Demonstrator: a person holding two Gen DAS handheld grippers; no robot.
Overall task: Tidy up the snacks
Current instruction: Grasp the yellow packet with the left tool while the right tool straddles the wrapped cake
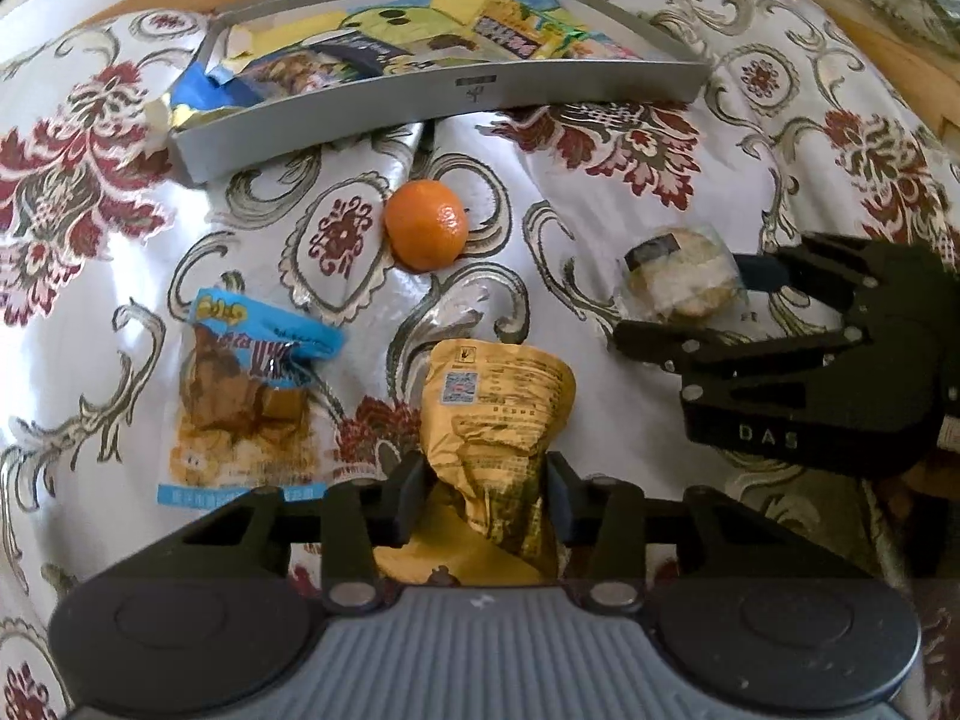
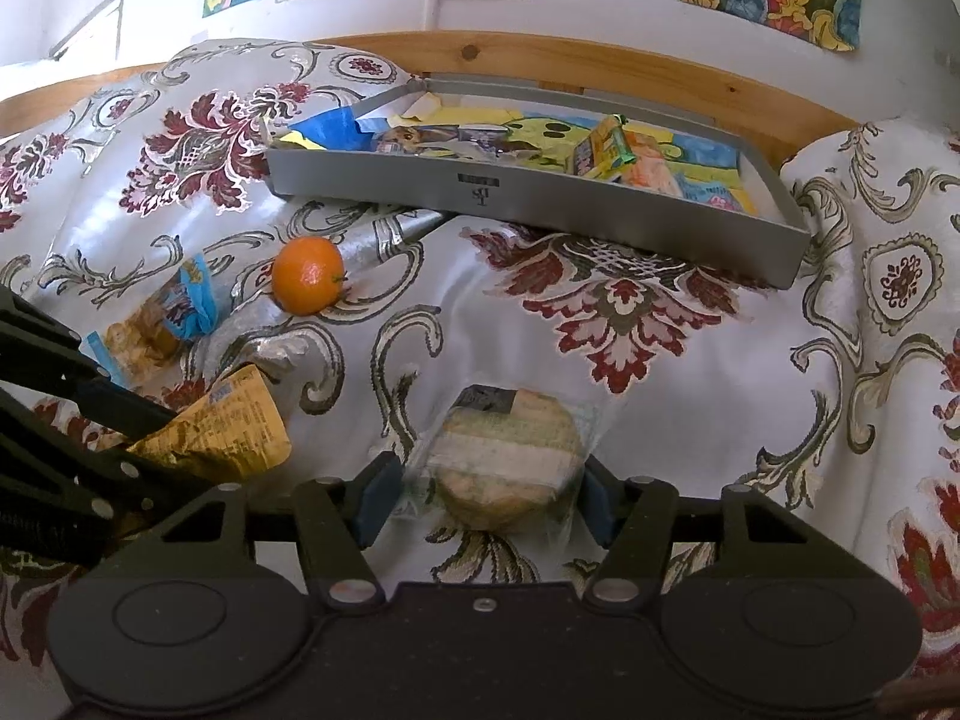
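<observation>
Grey tray (image 2: pixel 540 204) part-filled. Left gripper (image 1: pixel 487 495) clamps yellow packet (image 1: pixel 498 414); right gripper (image 2: pixel 486 489) brackets wrapped cake (image 2: pixel 510 456), contact unclear. Orange (image 1: pixel 426 224), blue packet (image 1: pixel 246 384) remain loose.

I count one tangerine (image 1: pixel 426 224), three loose snack packets (image 1: pixel 495 420), and one grey tray (image 1: pixel 456 97) at twelve o'clock.

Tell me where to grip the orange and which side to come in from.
Grip the orange across its widest middle, coming from above with fingers on its left and right. It sits alone on the tablecloth, round, with open space on both sides; the gray tray lies beyond it.
</observation>
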